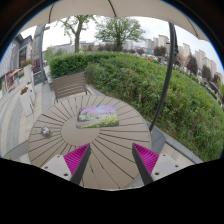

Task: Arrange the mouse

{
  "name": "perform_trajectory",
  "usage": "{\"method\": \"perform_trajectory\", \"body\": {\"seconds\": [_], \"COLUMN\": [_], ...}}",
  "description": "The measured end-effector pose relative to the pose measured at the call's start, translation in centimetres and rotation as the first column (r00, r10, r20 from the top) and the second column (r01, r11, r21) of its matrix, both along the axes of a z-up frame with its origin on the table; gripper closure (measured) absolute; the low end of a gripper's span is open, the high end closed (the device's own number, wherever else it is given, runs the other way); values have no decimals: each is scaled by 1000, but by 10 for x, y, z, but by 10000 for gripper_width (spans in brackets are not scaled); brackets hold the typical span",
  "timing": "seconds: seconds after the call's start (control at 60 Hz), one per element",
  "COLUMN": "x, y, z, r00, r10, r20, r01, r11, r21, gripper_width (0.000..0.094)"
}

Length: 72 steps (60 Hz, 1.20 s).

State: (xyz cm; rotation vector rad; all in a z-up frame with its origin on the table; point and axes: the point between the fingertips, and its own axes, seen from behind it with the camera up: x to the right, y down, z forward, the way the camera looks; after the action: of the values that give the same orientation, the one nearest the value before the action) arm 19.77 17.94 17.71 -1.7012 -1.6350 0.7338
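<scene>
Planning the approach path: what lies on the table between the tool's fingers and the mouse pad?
In the gripper view the stretch is bare: only wooden slats of the round table lie between the open tool and the mouse pad.

Small object (45,131) on table too tiny to identify.

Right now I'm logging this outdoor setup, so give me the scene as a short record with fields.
surface: round slatted wooden table
mouse: small grey computer mouse, near the table's edge, ahead of the fingers and off to one side
mat: rectangular colourful printed mat, lying flat beyond the fingers
gripper: gripper above the table, jaws open, nothing between them
surroundings: green hedge, wooden bench
</scene>
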Motion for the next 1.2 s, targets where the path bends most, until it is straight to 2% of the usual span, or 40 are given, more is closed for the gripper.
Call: {"method": "perform_trajectory", "body": {"seconds": [0.217, 0.333, 0.617, 0.9, 1.2], "x": [11, 20, 19, -50, -133], "y": [-111, -181, -321, -380, -388], "z": [-6, -9, -46, -109, -176], "r00": [998, 991, 973, 968, 976], "r10": [68, 132, 220, 234, 198], "r20": [-14, -36, -71, -94, -89], "r01": [-68, -134, -225, -239, -199], "r11": [997, 990, 973, 970, 980], "r21": [-31, -50, -59, -35, 4], "gripper_width": [77, 75, 83, 83, 82]}}
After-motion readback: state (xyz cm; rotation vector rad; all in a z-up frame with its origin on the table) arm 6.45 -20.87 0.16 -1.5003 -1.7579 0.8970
